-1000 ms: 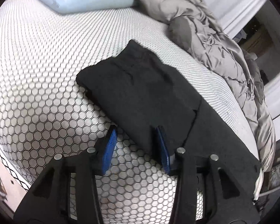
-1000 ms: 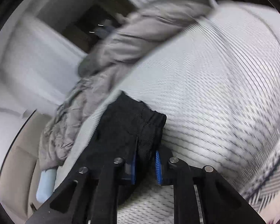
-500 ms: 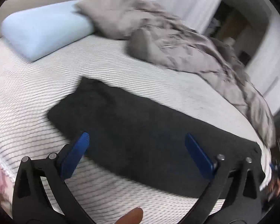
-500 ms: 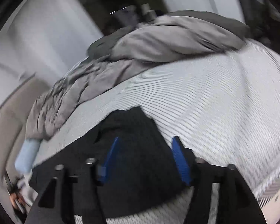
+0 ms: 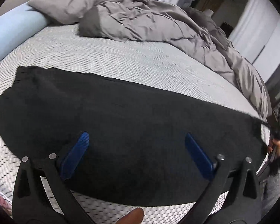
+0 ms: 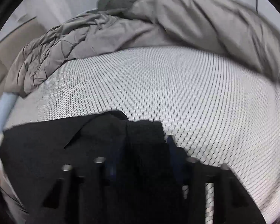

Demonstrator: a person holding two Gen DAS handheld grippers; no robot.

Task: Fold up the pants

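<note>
both tools over black pants (image 5: 121,112); left tool (image 5: 136,149) spread wide.

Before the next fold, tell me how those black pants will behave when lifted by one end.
The black pants lie flat, following the mattress, so they will probably drape limply rather than hold shape. Their matte knit looks grippy, unlikely to slip from the blue pads. Lifted by one end, the rest would likely drag.
</note>
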